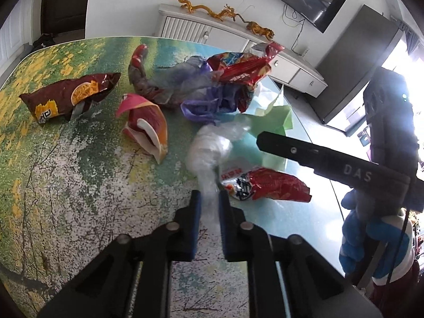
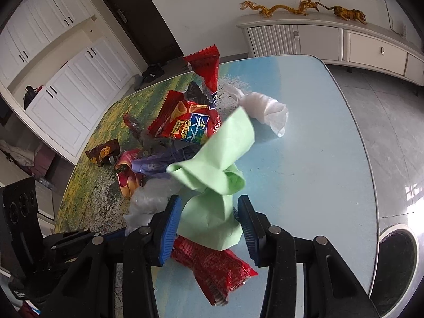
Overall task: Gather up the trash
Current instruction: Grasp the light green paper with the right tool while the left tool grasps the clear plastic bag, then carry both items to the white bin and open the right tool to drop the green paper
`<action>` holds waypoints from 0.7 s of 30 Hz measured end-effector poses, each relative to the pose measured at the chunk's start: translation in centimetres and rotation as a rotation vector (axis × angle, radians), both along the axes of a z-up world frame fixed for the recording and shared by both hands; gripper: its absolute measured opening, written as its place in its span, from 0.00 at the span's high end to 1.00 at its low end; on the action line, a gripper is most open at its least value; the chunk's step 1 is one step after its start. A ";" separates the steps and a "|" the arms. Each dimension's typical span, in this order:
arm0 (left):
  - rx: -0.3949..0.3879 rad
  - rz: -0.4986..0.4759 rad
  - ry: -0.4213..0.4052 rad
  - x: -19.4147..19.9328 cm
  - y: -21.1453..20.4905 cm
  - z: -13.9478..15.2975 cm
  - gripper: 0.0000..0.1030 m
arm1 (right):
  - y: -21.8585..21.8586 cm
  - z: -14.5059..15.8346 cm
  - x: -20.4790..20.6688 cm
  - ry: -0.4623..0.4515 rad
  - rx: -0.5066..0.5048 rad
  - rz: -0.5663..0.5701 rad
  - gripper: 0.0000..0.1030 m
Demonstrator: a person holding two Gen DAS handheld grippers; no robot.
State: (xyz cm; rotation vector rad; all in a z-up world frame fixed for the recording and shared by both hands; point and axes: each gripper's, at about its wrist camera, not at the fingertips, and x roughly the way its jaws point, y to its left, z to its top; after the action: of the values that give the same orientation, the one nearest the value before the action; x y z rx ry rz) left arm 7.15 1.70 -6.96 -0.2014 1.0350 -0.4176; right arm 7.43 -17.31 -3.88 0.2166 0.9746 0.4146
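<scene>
My left gripper (image 1: 209, 198) is clamped on the crumpled clear plastic bag (image 1: 209, 151), which trails away toward 12 o'clock. My right gripper (image 2: 209, 220) is spread wide around the folded pale-green paper sheet (image 2: 214, 169), its length also running toward 12 o'clock, unpinched.

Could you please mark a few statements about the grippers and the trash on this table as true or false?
1. The left gripper is closed on the clear plastic bag. True.
2. The right gripper is clamped shut on the green paper. False: its jaws stand open on either side of the paper.
3. The brown snack bag lies apart from the main pile. True.
4. The white tissue sits on the floor. False: it lies on the table.
5. A red wrapper lies below the green paper. True.
</scene>
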 end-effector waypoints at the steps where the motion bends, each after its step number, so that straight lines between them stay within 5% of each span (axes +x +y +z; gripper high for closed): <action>1: -0.004 0.002 0.000 -0.1 0.1 0.0 0.91 | 0.0 -0.1 0.1 0.001 0.003 0.000 0.69; 6: -0.030 0.019 -0.002 -0.9 0.6 0.3 0.94 | -0.4 0.0 -0.1 -0.009 0.021 -0.001 0.85; 21: -0.058 0.055 -0.088 -3.9 2.3 4.2 0.95 | -2.2 4.2 -4.4 -0.133 0.105 -0.014 0.86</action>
State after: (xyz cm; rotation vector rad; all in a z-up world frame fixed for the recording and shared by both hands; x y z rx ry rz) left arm 3.23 4.03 -2.73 -0.2601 0.9301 -0.4037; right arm 3.03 -19.47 0.36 0.2877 0.8211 0.4619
